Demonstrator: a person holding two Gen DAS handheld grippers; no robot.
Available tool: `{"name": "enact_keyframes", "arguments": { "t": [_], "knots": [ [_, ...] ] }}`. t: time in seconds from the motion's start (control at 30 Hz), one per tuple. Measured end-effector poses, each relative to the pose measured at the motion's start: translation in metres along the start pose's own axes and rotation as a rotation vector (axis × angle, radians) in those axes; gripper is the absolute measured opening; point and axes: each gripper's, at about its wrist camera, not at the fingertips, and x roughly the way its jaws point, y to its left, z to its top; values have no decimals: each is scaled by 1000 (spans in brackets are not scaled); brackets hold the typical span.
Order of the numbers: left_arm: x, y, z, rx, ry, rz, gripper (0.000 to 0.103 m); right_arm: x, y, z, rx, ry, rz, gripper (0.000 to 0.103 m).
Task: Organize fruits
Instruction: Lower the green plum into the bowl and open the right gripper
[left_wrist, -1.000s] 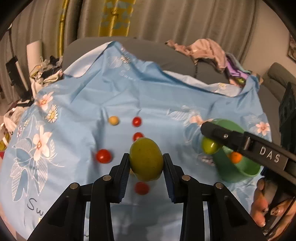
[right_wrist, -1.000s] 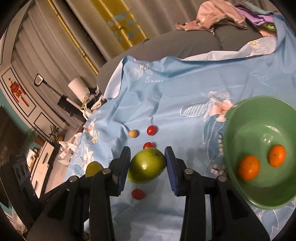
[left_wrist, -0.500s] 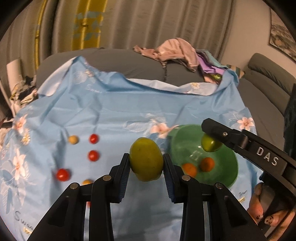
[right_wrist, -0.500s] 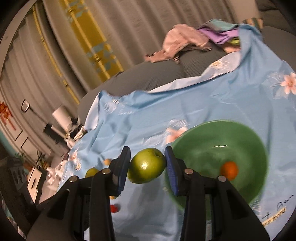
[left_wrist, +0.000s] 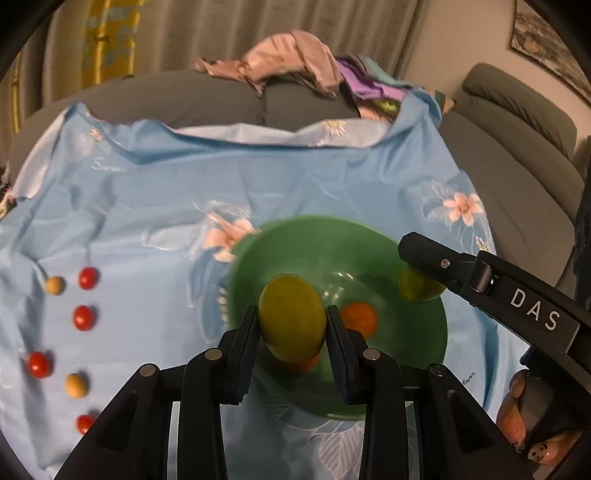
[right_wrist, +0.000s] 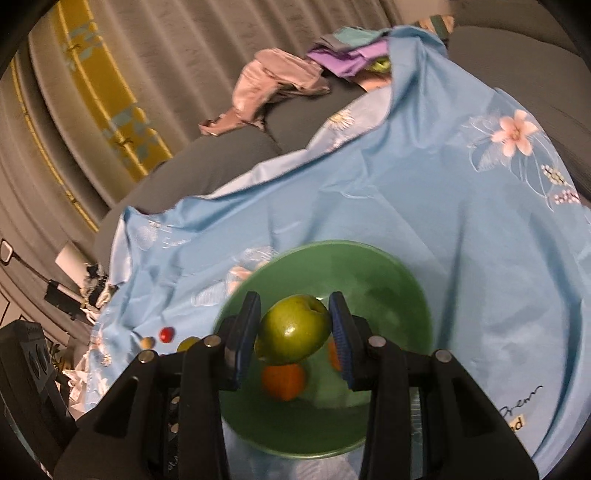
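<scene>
My left gripper (left_wrist: 291, 328) is shut on a yellow-green mango (left_wrist: 291, 317) and holds it above the green bowl (left_wrist: 417, 354). My right gripper (right_wrist: 294, 332) is shut on a green apple (right_wrist: 293, 328), also above the green bowl (right_wrist: 391, 280). Two oranges lie in the bowl; one (left_wrist: 359, 319) shows beside the mango, and one (right_wrist: 283, 382) under the apple. The right gripper's arm (left_wrist: 517, 306) crosses the left wrist view with the apple (left_wrist: 419, 290) partly hidden behind it.
Small red tomatoes (left_wrist: 88, 277) and yellowish small fruits (left_wrist: 54, 285) lie scattered on the blue floral cloth (left_wrist: 295, 177) to the left of the bowl. Crumpled clothes (left_wrist: 295, 55) lie on the grey sofa behind. A grey sofa (left_wrist: 517, 147) stands at the right.
Both grippers have moved right from over the small fruits to above the green bowl, each still holding its fruit.
</scene>
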Motion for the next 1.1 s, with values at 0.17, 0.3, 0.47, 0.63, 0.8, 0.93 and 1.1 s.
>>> {"name": "enact_keyframes", "arguments": {
  "t": [0.17, 0.3, 0.47, 0.63, 0.8, 0.93, 1.1],
  "knots": [
    [20, -8, -4, 2, 55, -15, 35, 12, -8, -2, 3, 43, -43, 39],
    [28, -14, -8, 15, 79, -19, 35, 22, -12, -2, -2, 74, -68, 39],
    [38, -18, -10, 13, 111, -30, 35, 31, -18, -4, -5, 109, -95, 39],
    [38, -20, -10, 12, 112, -34, 35, 35, -20, -4, -2, 124, -105, 40],
    [35, -18, -9, -14, 125, -53, 35, 32, -20, -3, 11, 122, -110, 47],
    [14, -10, -6, -29, 103, -83, 54, 19, -14, -1, 1, 70, -94, 65],
    [-24, 26, 2, -84, 55, -33, 63, 6, 2, 1, -34, 29, -36, 67]
  ]
}}
